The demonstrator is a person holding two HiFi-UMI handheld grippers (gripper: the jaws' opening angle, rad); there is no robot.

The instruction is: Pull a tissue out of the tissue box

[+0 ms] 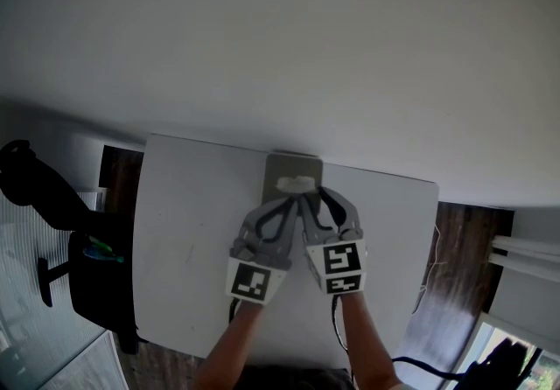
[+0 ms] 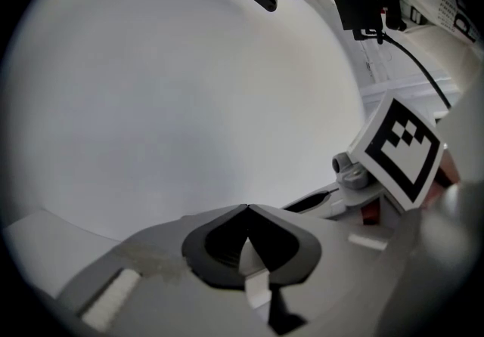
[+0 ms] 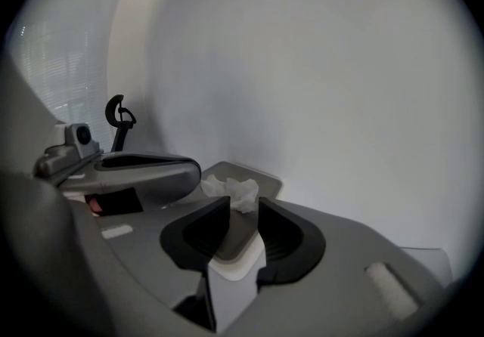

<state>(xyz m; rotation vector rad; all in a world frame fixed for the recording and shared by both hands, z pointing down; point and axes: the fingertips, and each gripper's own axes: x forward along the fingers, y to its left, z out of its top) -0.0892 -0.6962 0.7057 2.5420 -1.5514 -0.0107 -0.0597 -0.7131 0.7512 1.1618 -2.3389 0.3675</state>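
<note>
The left gripper point(image 2: 246, 208) has its fingers together with nothing between them. It hangs over the table point(image 1: 192, 231), just to the left of the box point(image 1: 292, 168), and in its own view it looks at bare wall point(image 2: 174, 86), not at the box. It is not pressing on the box, so the box is likely free to lift or slide when the tissue is pulled. A light or nearly empty box would probably come up with the sheet.

The box sits at the middle of the table's far edge, by the wall. A crumpled white tuft of tissue point(image 3: 233, 192) stands up from its top slot.

The right gripper point(image 3: 243, 202) points down at that tuft with its fingers apart. The tuft lies just beyond the tips and slightly left of the gap, and no pad is pressing on it. If the fingers close from here, they may miss the tissue or catch only a thin edge of it. A thin edge could tear, or slip free on the pull. Driving further in to get more paper risks pushing the tuft back into the slot or hitting the box top.

The two grippers sit side by side, near each other, so any sideways correction could knock one against the other.
</note>
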